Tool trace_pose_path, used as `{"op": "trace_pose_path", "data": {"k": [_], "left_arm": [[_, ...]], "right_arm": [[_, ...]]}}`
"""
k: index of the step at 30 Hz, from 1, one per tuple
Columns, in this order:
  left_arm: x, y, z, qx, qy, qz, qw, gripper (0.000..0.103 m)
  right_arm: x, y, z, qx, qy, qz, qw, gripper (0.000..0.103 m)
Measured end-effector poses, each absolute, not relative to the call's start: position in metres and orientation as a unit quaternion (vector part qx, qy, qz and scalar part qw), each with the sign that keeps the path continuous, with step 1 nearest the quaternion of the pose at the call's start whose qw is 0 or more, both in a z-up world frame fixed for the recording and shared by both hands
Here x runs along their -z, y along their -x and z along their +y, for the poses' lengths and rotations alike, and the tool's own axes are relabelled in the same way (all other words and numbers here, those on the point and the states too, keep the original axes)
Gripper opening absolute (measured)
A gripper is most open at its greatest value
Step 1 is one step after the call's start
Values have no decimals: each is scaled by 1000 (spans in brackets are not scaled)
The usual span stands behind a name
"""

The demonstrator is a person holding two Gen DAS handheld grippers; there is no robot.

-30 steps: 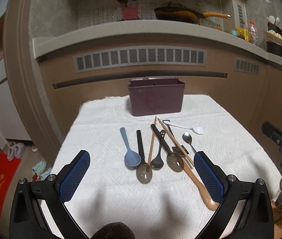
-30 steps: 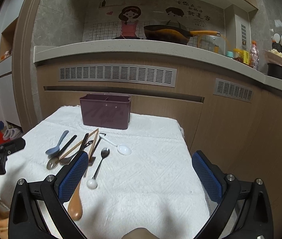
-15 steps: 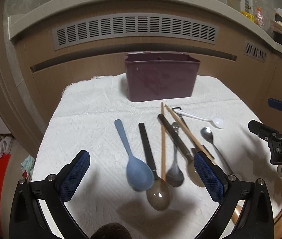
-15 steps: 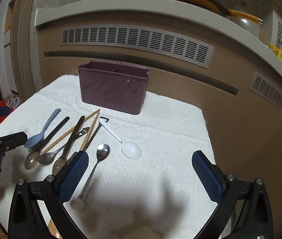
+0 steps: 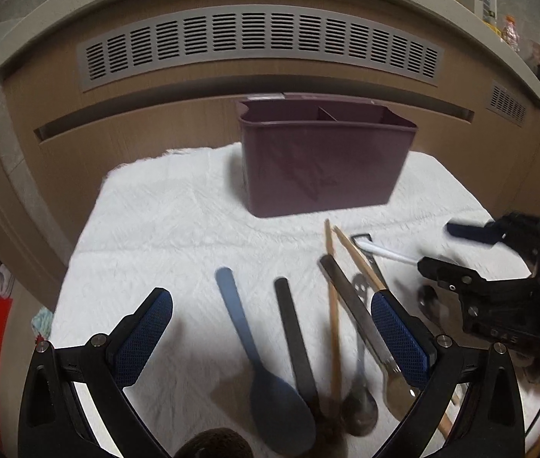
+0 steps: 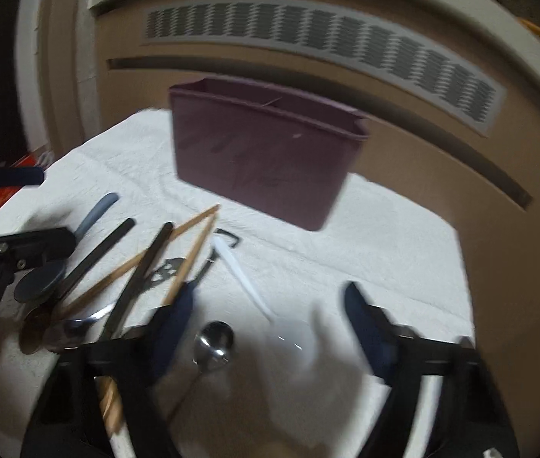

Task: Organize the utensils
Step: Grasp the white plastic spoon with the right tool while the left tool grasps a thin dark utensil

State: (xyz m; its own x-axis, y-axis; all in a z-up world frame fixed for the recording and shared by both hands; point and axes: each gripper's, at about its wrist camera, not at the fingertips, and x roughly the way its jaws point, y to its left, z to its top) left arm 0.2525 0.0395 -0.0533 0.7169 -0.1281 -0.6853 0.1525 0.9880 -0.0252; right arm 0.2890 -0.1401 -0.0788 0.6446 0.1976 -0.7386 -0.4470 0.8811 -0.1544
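- The left tongs (image 5: 270, 328) stand wide, with nothing pressed between the blue pads; they hang over the near ends of the utensils.
- The blue spoon (image 5: 258, 358) lies under the left tongs, bowl toward the camera, handle pointing toward the container.
- The black-handled spoon (image 5: 295, 339) lies just beside the blue spoon, on its right in the left wrist view.
- The two wooden chopsticks (image 5: 333, 305) cross the row at a slant, with their far tips close together in front of the container.
- The maroon utensil container (image 5: 323, 164) stands upright at the far side of the white cloth (image 5: 163, 221); a divider splits its inside into compartments.
- The right tongs (image 6: 266, 316) have just been closing and now stand at a moderate gap. The white spoon (image 6: 293, 339) lies between the fingers, bowl nearest the camera; the frame is blurred, and no pad is seen pressing on it.
- The steel spoon (image 6: 212, 343) lies just beside the white spoon, close to the left finger of the right tongs.
- The cloth covers the counter; behind it stands a wood-toned cabinet front with a grey vent grille (image 5: 262, 38).
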Motion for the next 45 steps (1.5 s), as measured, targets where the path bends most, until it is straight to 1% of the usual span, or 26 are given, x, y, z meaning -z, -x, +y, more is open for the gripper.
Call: {"op": "trace_pose_path", "data": {"k": [1, 2, 5, 10, 15, 19, 21, 26, 31, 32, 33, 34, 35, 36, 43, 45], "left_arm": [[52, -254, 43, 68, -14, 366, 928, 103], [52, -255, 47, 61, -10, 365, 929, 103], [54, -255, 61, 50, 6, 368, 928, 103], [62, -254, 80, 42, 45, 383, 922, 103], [64, -256, 80, 66, 68, 386, 918, 103], [67, -260, 76, 80, 78, 399, 910, 103], [68, -261, 73, 74, 73, 403, 909, 103], [71, -264, 50, 70, 14, 413, 908, 103], [71, -276, 30, 80, 22, 441, 894, 102], [70, -277, 24, 81, 18, 443, 893, 100], [69, -278, 19, 87, 16, 445, 891, 88], [68, -280, 14, 91, 15, 449, 889, 80], [68, -281, 10, 90, 16, 453, 887, 67], [68, -283, 7, 92, 20, 457, 885, 61], [82, -304, -21, 84, 5, 476, 876, 58], [86, -311, -25, 74, -1, 478, 875, 50]], "right_arm": [[82, -296, -137, -192, 163, 392, 885, 27], [85, -304, -135, -200, 163, 400, 879, 25], [92, -318, -130, -222, 176, 412, 866, 22], [102, -335, -129, -259, 180, 443, 839, 22], [104, -341, -122, -275, 196, 444, 830, 21], [104, -341, -112, -278, 213, 441, 826, 10], [101, -338, -112, -278, 209, 441, 827, 10], [79, -327, -131, -279, 162, 426, 845, 10], [50, -310, -152, -276, 127, 392, 868, 10], [46, -306, -158, -274, 120, 388, 872, 10], [42, -303, -165, -270, 113, 384, 876, 10], [39, -301, -168, -267, 109, 380, 879, 10], [37, -298, -172, -263, 105, 376, 882, 10], [35, -295, -177, -261, 101, 373, 884, 10], [29, -282, -197, -252, 73, 352, 898, 10], [27, -278, -201, -250, 65, 347, 901, 10]]}}
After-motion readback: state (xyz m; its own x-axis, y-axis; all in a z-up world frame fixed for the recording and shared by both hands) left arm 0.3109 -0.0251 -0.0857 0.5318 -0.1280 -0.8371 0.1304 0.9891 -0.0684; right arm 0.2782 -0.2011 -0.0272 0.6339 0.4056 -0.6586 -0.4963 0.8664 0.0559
